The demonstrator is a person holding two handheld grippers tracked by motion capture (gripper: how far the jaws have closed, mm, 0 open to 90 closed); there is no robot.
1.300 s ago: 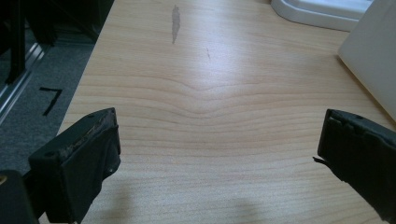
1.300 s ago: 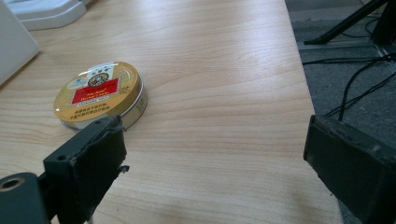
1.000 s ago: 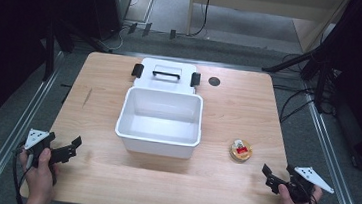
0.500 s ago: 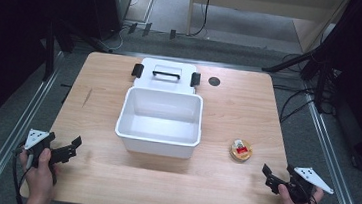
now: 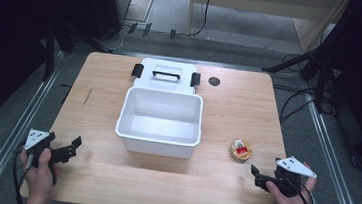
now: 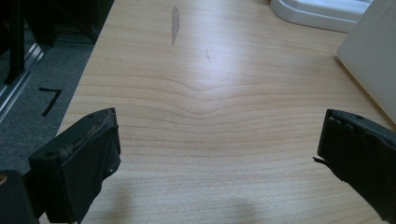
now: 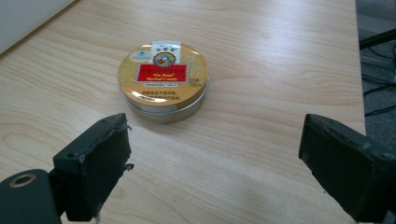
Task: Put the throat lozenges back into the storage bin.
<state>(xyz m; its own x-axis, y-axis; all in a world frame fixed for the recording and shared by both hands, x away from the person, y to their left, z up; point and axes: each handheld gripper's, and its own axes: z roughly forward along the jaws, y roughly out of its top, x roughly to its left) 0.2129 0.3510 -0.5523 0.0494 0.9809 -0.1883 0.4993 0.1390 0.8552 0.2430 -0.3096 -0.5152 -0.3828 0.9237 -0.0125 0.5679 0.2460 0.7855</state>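
A white plastic bin [image 5: 160,121] stands open in the middle of the wooden table [image 5: 101,175], with its lid [image 5: 165,75] lying flat behind it. A small round gold tin with a red label [image 5: 240,150] [image 7: 162,81] rests to the right of the bin. My right gripper [image 5: 256,173] [image 7: 224,163] is held low at the table's near right, open, with the tin just ahead of its jaws and nothing between them. At the near left my left gripper [image 5: 75,145] [image 6: 219,158] is open over bare wood, with the bin's wall [image 6: 373,60] to its right.
A dark round hole [image 5: 214,81] marks the table's far right. A grey smear [image 6: 175,23] lies on the wood ahead of the left gripper. Metal rails and cables run along the floor on both sides of the table.
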